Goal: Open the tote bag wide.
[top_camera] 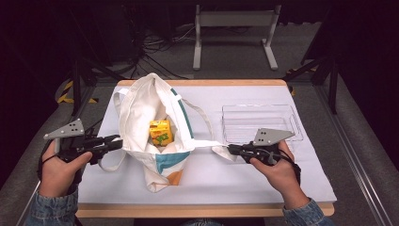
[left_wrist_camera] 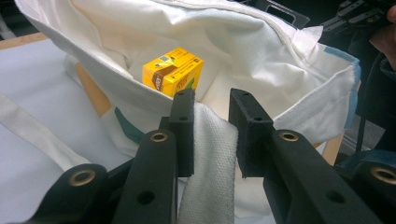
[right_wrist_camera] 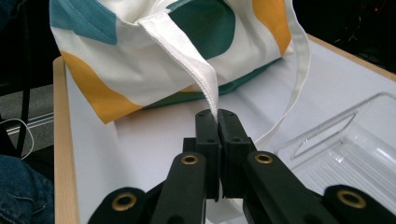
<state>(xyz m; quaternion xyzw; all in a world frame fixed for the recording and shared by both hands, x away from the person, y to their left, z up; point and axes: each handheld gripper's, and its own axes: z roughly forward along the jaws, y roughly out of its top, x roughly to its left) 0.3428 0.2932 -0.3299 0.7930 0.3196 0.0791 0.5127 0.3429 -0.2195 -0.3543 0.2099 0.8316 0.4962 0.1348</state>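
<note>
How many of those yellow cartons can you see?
1. The yellow carton sits inside the open tote bag, near its bottom. The bag's folds could hide others.

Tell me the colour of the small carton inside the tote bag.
Yellow, with a brown band and green markings; the carton shows best in the left gripper view.

1. We see the tote bag (top_camera: 153, 127) lying on the left half of the desk (top_camera: 263, 181), its mouth open upward
2. We find the carton (top_camera: 160, 132) inside the bag, near the middle of the opening
3. The clear tray (top_camera: 260, 123) sits on the desk's right half, well apart from the bag
4. At the bag's left edge the left claw (top_camera: 113, 141) pinches the fabric; the right claw (top_camera: 231, 149) grips a strap (top_camera: 207, 143) stretched from the bag, just in front of the tray
</note>
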